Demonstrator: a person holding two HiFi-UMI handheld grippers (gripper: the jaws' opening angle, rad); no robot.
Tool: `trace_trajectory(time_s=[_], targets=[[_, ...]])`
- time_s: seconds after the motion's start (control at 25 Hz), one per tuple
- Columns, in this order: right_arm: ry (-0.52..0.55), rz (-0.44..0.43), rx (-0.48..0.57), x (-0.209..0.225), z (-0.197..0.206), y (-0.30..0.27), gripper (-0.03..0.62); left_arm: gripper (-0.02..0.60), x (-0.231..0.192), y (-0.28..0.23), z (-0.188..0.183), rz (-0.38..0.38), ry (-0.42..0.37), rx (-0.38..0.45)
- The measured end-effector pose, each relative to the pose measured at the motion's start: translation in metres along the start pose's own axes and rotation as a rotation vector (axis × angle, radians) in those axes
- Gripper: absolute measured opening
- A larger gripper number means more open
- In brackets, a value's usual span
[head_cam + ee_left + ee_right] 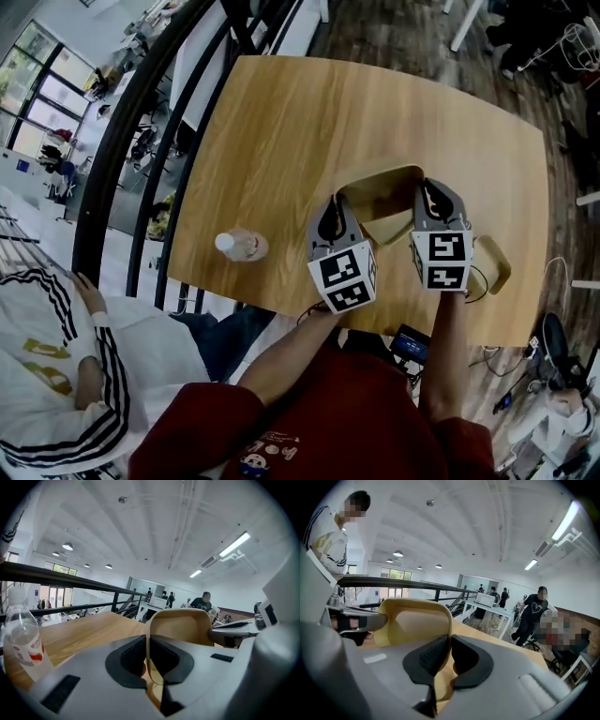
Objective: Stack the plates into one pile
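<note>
Gripping what, am I, with each tool?

— Your left tool [148,654] is clenched on the left rim of the tan, square, round-cornered plate [380,187]. Your right tool [450,657] is clenched on its right rim. The plate stands tilted up between them, above the pale wooden tabletop [309,122].

— Any other plate?

— You have a second tan plate [495,264] lying on the tabletop just right of your right tool, partly hidden behind it.

— Anything I could read?

— Nothing legible. The clear plastic bottle with a white cap [242,246], near your left tool, carries a red-and-white label too blurred to read. The cubes [345,277] on your tools show black-and-white square markers only. The gold lettering on the bystander's white, black-striped jacket [56,375] can't be made out.
</note>
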State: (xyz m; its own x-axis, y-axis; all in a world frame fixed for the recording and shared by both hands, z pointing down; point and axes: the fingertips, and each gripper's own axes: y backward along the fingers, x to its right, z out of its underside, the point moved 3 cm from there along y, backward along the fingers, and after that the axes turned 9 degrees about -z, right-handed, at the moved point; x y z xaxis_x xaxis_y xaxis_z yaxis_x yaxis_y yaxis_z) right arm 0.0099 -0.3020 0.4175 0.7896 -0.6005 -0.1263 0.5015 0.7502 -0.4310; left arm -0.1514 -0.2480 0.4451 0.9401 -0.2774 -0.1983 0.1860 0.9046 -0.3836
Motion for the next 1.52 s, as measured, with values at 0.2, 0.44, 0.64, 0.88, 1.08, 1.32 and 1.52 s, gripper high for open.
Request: trace_trajectory(time_s=[0.2, 0.44, 0.64, 0.88, 1.08, 1.32, 1.52], targets=[[-0.064, 0.122, 0.003, 0.031, 0.016, 0.037, 0.035, 0.020, 0.046, -0.002, 0.005, 0.124, -0.062, -0.017], [-0.133, 0.272, -0.003, 0.059, 0.045, 0.091, 0.035, 0.019, 0.100, 0.009, 0.018, 0.292, -0.153, -0.026], [-0.199, 0.378, -0.022, 0.074, 0.072, 0.136, 0.035, 0.018, 0.142, 0.022, 0.034, 0.418, -0.223, -0.055], [-0.275, 0.505, -0.056, 0.088, 0.106, 0.187, 0.036, 0.018, 0.193, 0.040, 0.054, 0.567, -0.297, -0.113], [-0.392, 0.599, -0.097, 0.097, 0.150, 0.228, 0.037, 0.018, 0.236, 0.056, 0.086, 0.689, -0.417, -0.205], [-0.476, 0.619, -0.119, 0.110, 0.192, 0.256, 0.038, 0.018, 0.275, 0.066, 0.117, 0.740, -0.520, -0.271], [-0.582, 0.609, -0.148, 0.121, 0.221, 0.268, 0.038, 0.020, 0.298, 0.070, 0.142, 0.790, -0.616, -0.364]])
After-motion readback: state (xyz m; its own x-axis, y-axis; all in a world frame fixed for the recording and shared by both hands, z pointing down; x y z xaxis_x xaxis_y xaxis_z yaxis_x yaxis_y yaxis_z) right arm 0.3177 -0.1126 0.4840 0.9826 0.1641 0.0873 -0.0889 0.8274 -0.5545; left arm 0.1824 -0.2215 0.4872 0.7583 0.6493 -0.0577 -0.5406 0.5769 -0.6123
